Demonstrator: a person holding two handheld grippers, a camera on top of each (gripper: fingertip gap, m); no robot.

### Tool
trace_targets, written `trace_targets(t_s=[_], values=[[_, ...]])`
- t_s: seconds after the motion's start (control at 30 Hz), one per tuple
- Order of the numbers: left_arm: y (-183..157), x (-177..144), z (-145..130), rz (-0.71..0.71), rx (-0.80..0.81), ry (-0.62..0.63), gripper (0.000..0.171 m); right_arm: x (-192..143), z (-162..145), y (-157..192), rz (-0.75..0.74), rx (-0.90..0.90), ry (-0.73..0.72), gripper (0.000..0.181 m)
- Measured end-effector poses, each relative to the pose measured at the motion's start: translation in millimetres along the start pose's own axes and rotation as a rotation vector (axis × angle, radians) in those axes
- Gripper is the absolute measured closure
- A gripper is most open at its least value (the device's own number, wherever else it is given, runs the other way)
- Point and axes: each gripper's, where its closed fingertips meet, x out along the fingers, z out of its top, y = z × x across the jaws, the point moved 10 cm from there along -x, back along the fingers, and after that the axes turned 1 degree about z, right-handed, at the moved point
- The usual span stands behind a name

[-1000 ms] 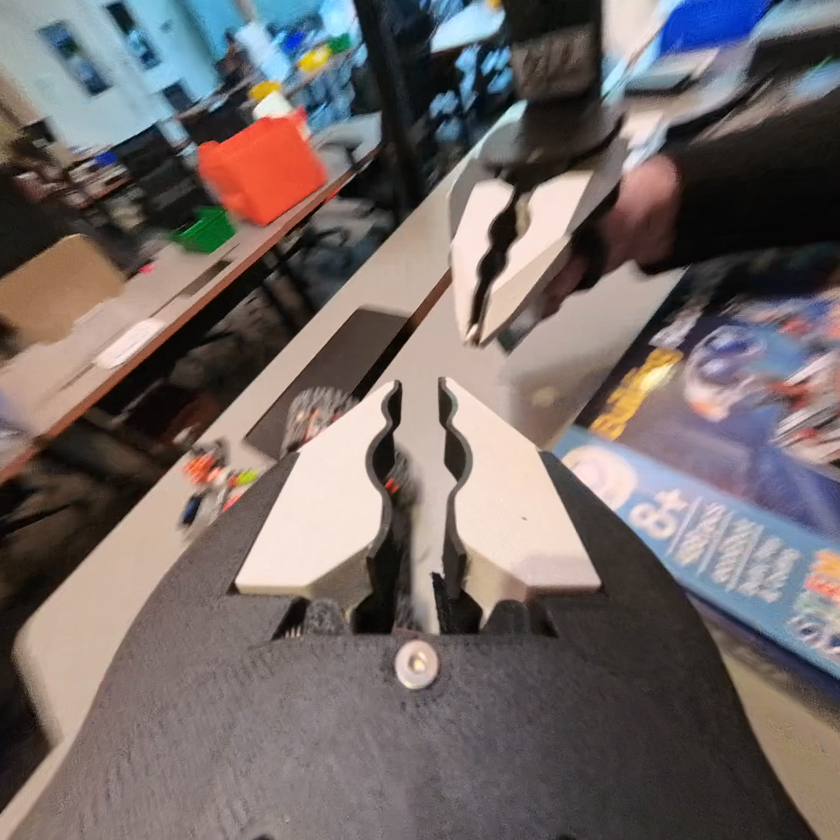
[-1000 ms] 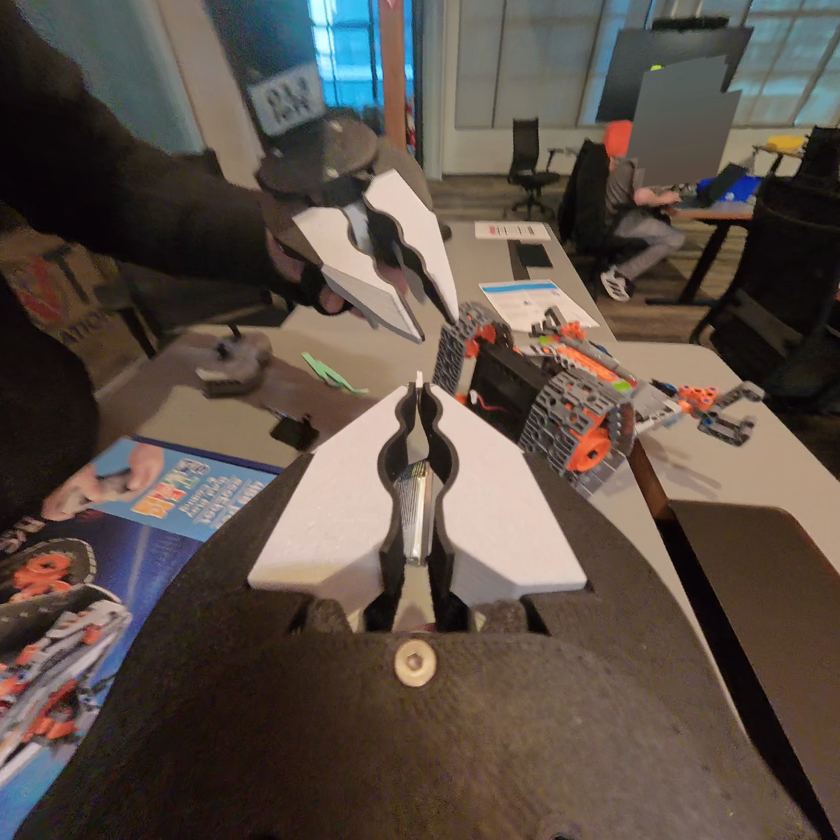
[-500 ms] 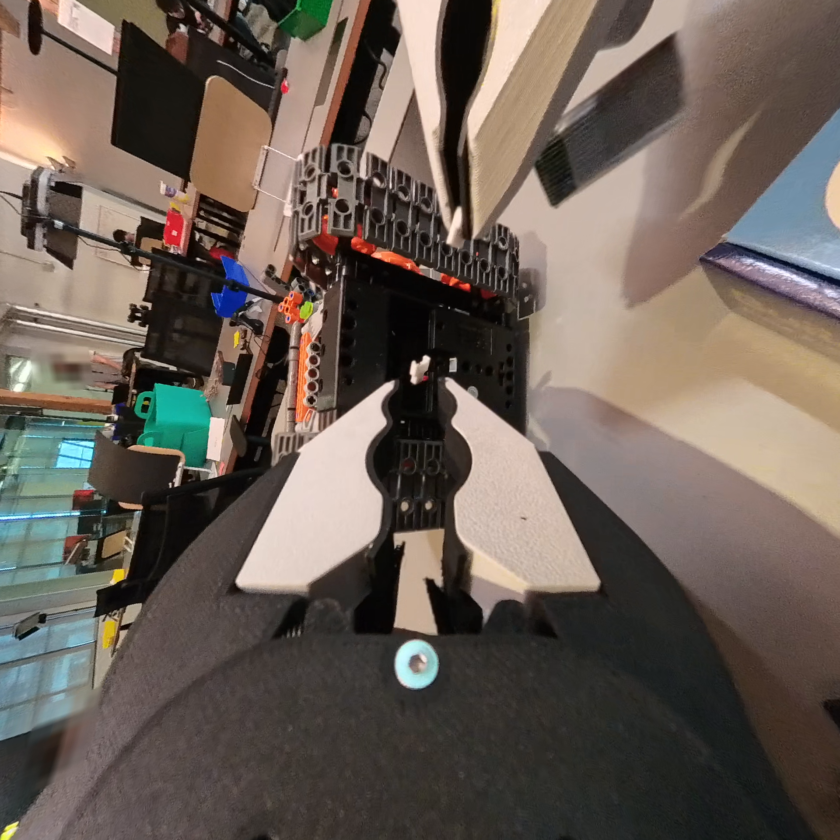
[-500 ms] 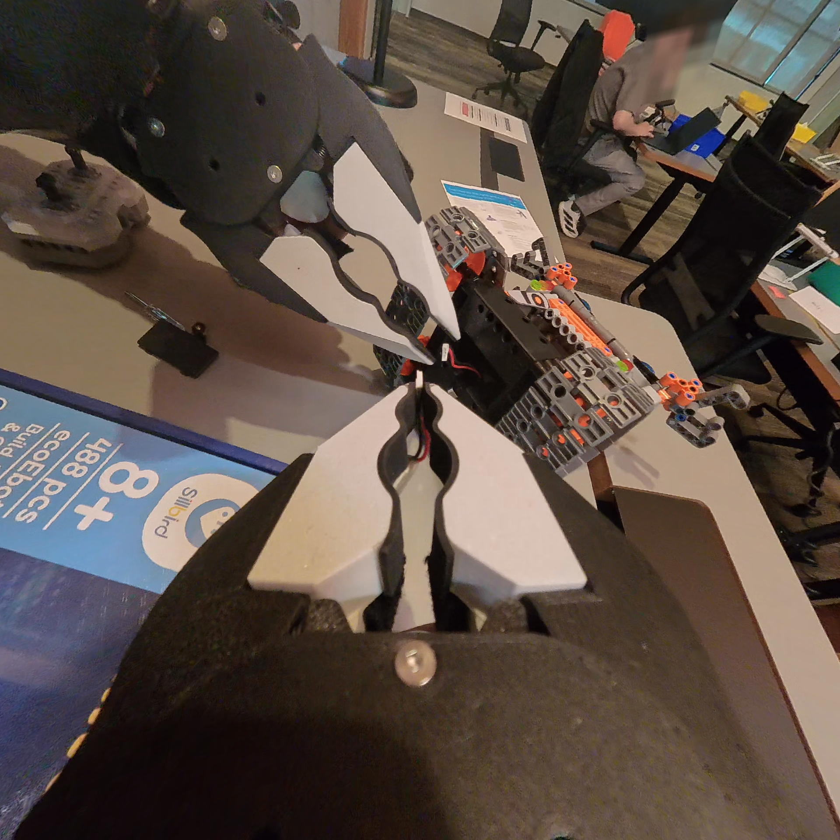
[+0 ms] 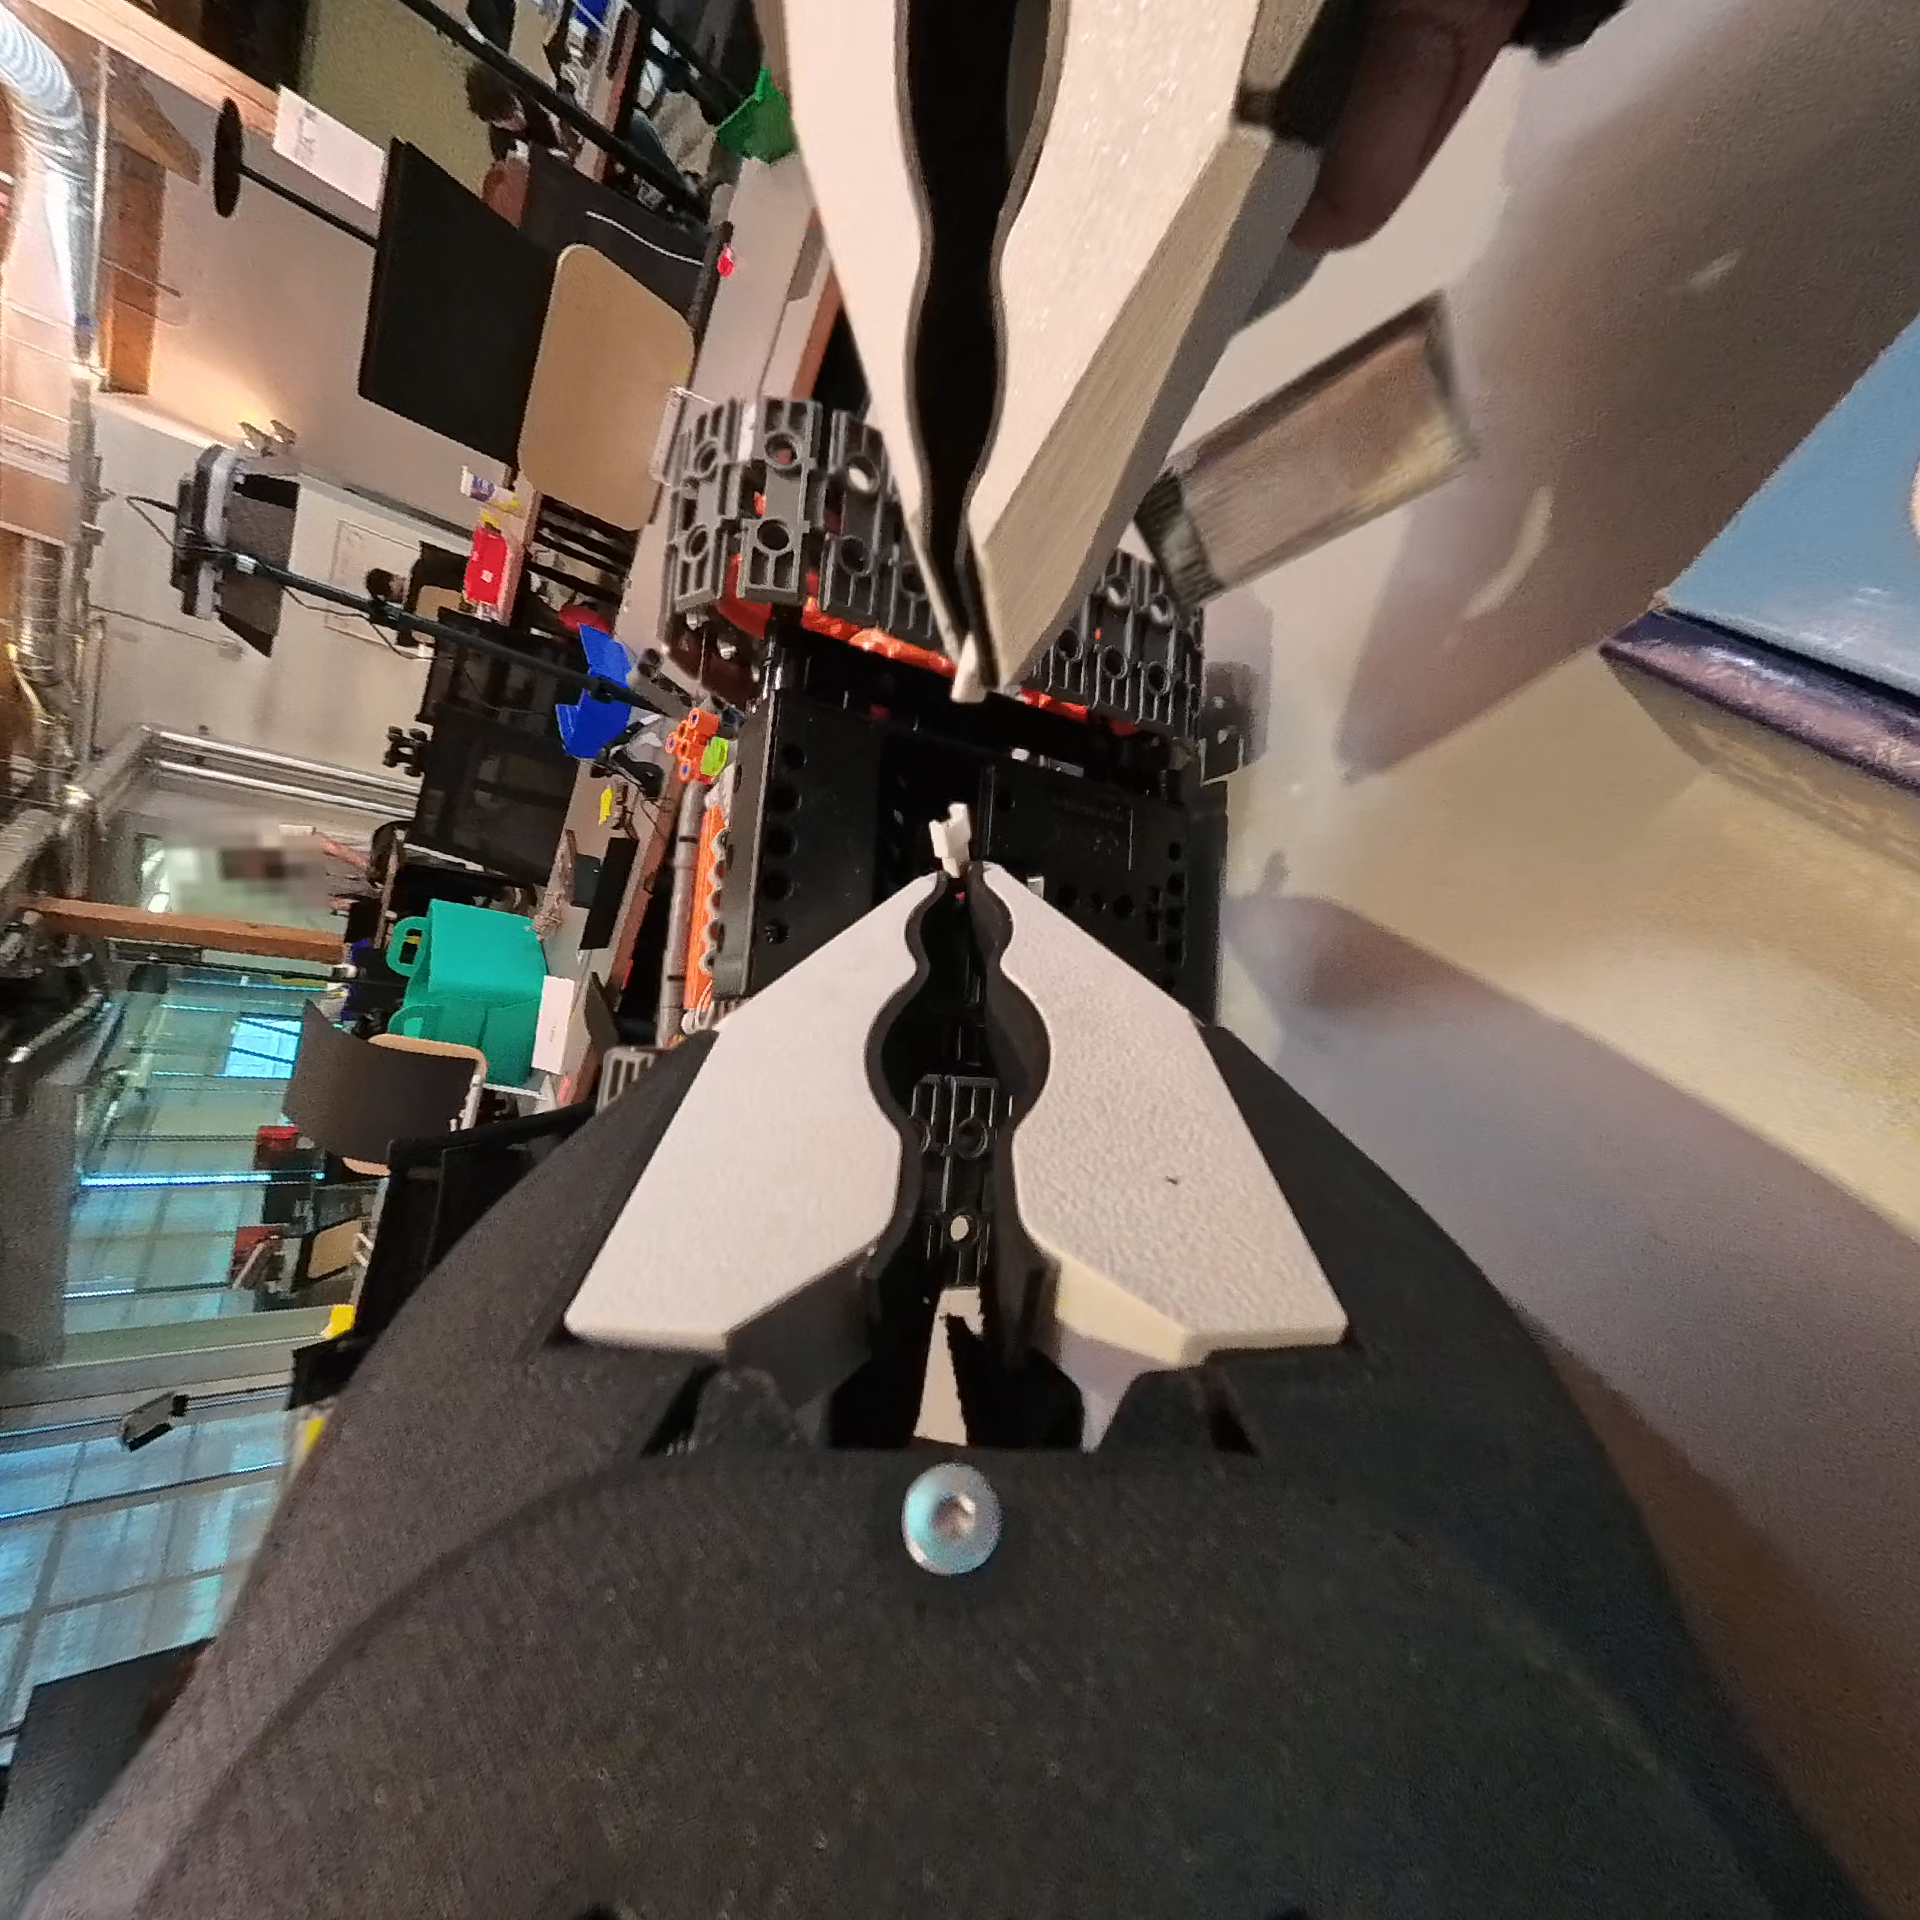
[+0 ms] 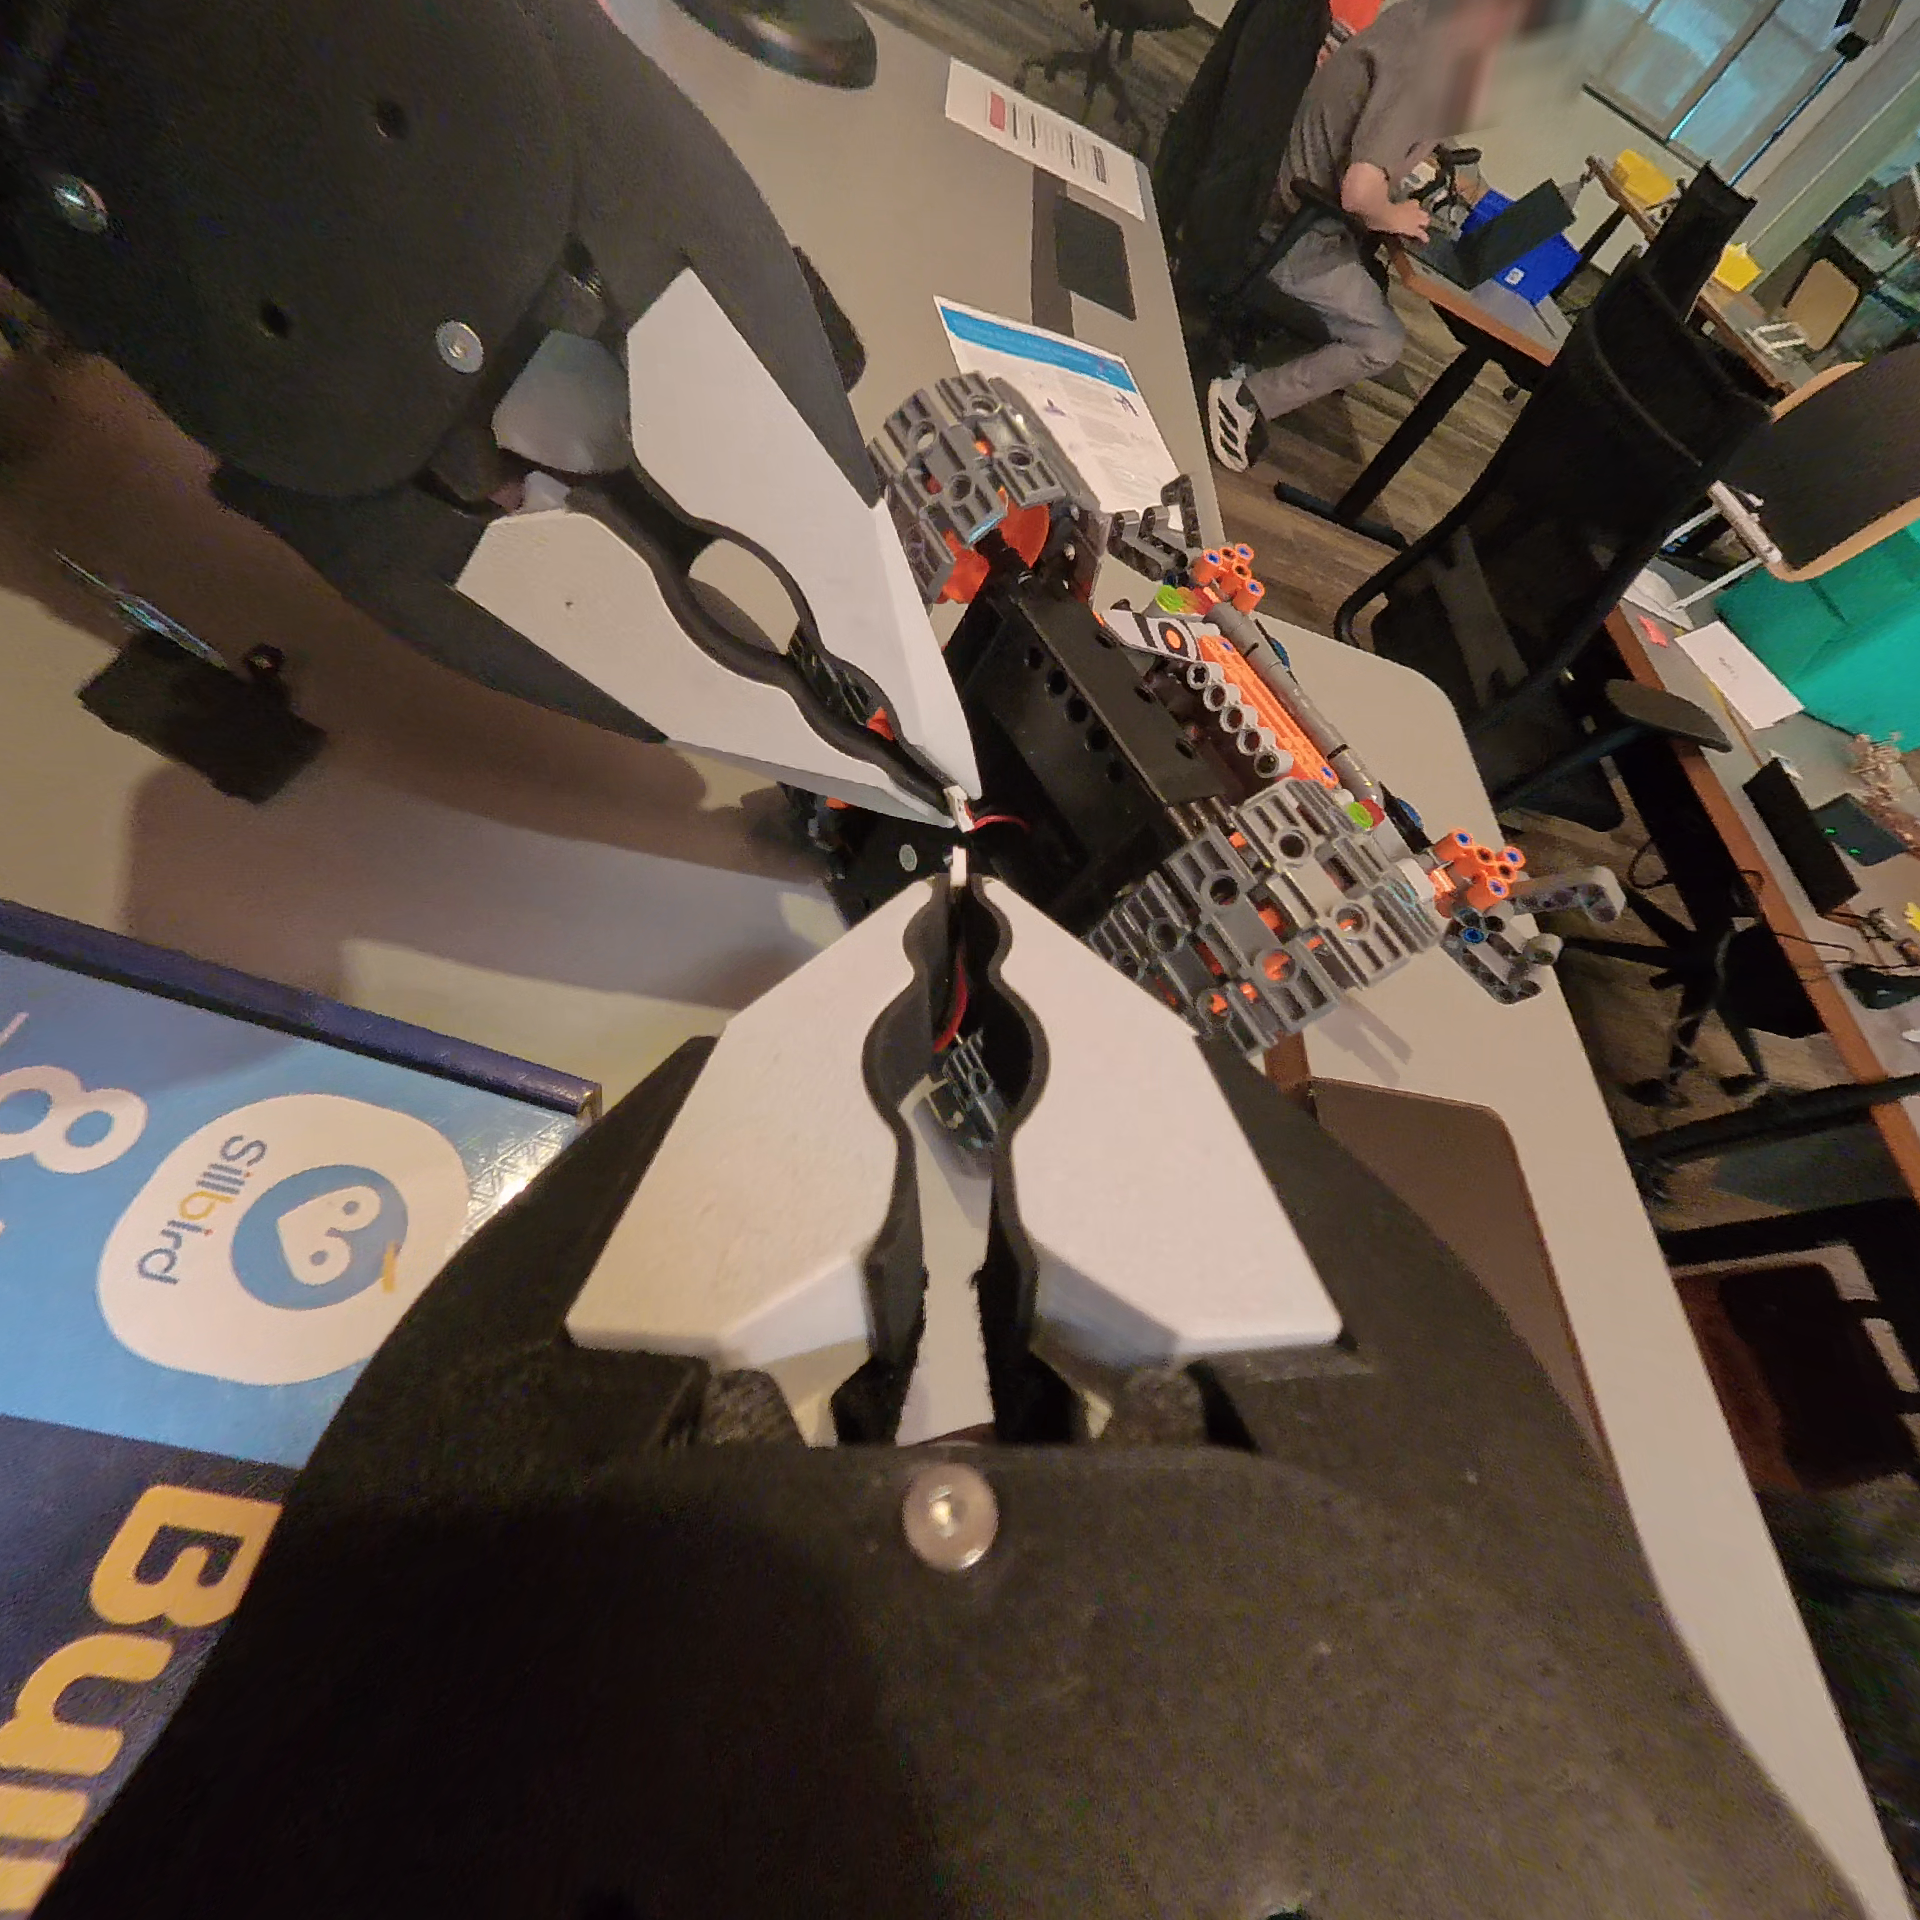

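My left gripper (image 5: 958, 883) is pinched tight on a small white connector (image 5: 949, 831) that pokes out past its tips, and my right gripper (image 6: 961, 881) is clenched the same way on a second white plug (image 6: 957, 862) with a red and black wire (image 6: 951, 987) running back between its fingers. The two sets of tips sit nearly nose to nose just beside the black body of the tracked brick-built vehicle (image 6: 1122, 748), which lies on the grey table (image 6: 1455, 1039); a blue kit box (image 6: 208, 1195) lies near my right gripper. In the left wrist view the right gripper's (image 5: 971, 665) own plug shows well short of mine, so I judge the halves are not yet mated. To do this well I would line the two plugs on one axis before closing the gap, keep both grips firm so neither plug twists, and watch that the thin wire is not pulled taut or snagged on the grey track links (image 6: 1247, 914)
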Motion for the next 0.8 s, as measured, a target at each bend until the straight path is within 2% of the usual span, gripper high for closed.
trace_targets(t_s=[0.3,0.8], values=[[-8,2,2,0.037,0.137,-0.025,0.171,15,4,5,-0.03,-0.124,0.079,0.181],[-10,4,-1,0.047,0.173,-0.06,0.171,16,4,2,-0.061,-0.221,0.139,0.181]])
